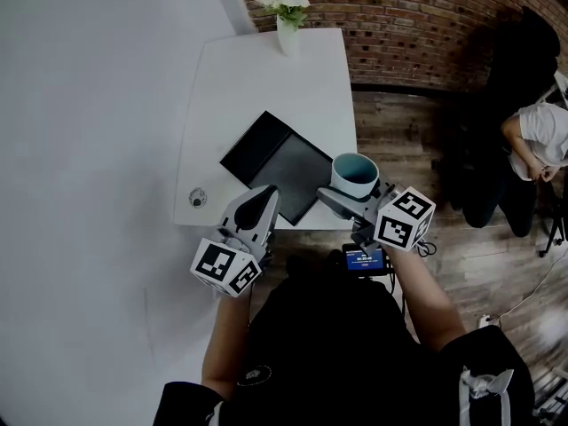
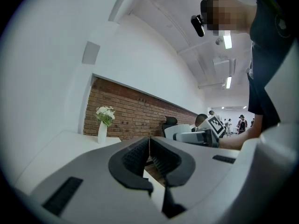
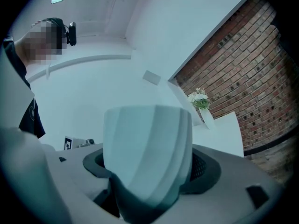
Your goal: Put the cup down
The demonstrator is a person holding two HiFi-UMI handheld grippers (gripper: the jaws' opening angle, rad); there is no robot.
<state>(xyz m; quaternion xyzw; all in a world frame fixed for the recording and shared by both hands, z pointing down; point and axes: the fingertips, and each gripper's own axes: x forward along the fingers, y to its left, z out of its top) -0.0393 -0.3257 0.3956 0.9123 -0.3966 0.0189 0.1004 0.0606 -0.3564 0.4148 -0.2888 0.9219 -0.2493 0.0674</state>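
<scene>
Clamping a pale blue cup [image 3: 147, 143] between the jaws of the right gripper [image 1: 359, 195]. Gripped on both sides of its wall by the dark pads, jaws spread only as wide as the cup. Mouth up in the head view, teal inside. Held at the near right corner of the white desk [image 1: 257, 87], just beside the right corner of a dark flat pad [image 1: 275, 162]. Cannot tell whether resting on the desk or clear of it. Small lit screen [image 1: 365, 258] just below the right gripper's marker cube, on the person's side. Nothing in the left gripper [image 2: 149, 155]: jaws fully together, ribbed pads meeting with no gap. Hanging at the near edge of the desk, tips over the near corner of the pad, near the right gripper but apart from it. Pad lying skewed across the near half of the desk, one part black, the other dark grey. Small round thing [image 1: 198, 198] at the near left corner, too small to name. White vase with white flowers [image 1: 287, 25] upright at the far edge, nearer the far right corner. Brick wall [image 1: 399, 16] behind the far edge. Wood floor [image 1: 417, 131] to the right of the desk. Seated person in a white top [image 1: 541, 140] further right, well apart from the desk.
</scene>
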